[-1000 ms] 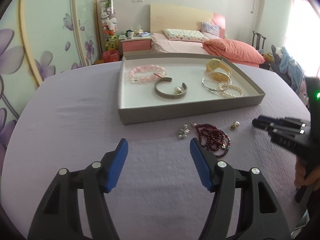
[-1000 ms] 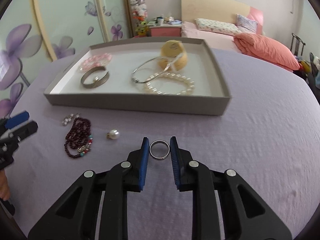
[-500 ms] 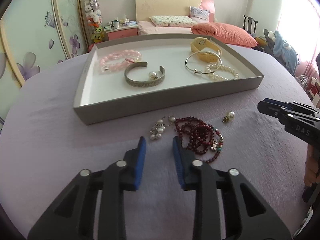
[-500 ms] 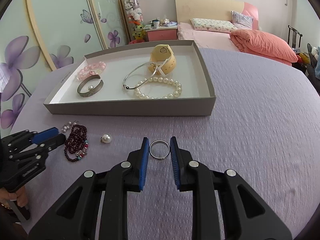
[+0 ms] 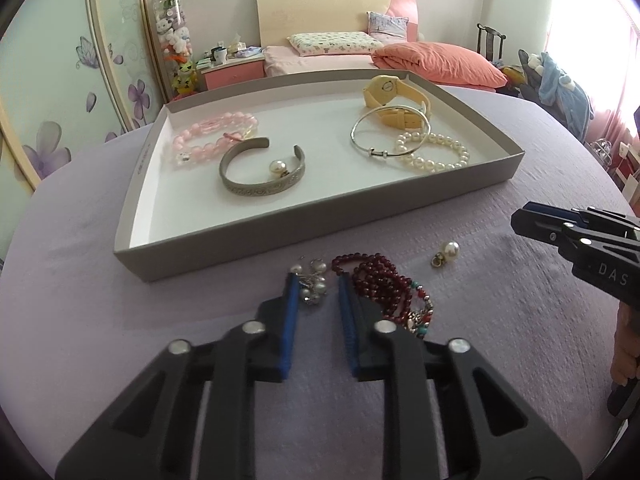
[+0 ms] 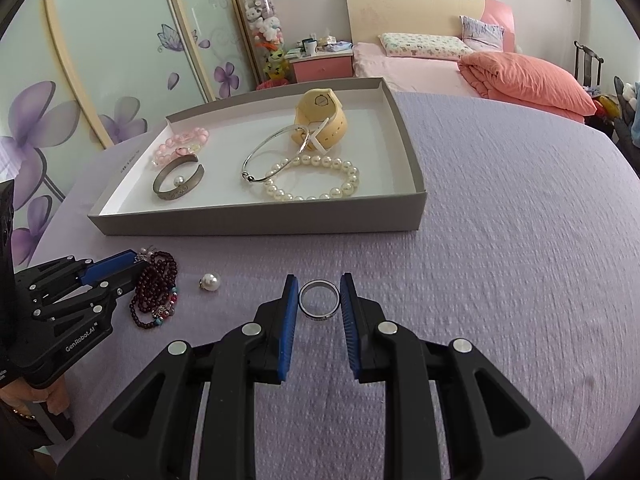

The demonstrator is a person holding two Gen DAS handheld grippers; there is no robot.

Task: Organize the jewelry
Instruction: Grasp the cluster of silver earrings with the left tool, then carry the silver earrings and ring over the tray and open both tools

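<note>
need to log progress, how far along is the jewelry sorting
Well along. The tray already holds six pieces, including the watch and pearl bracelet. The right gripper clamps a ring; the left gripper pinches a pearl cluster. The red beads and pearl pendant lie on the bedspread.

matt lilac cloth [image 6: 500,208]; glossy pearl bracelet [image 6: 316,182]; polished metal ring [image 6: 319,301]; matt grey cardboard tray [image 6: 256,224].

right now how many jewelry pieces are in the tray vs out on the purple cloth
In the tray: 6
On the purple cloth, loose: 3
Ring in the right gripper jaws: 1
Total: 10
</note>
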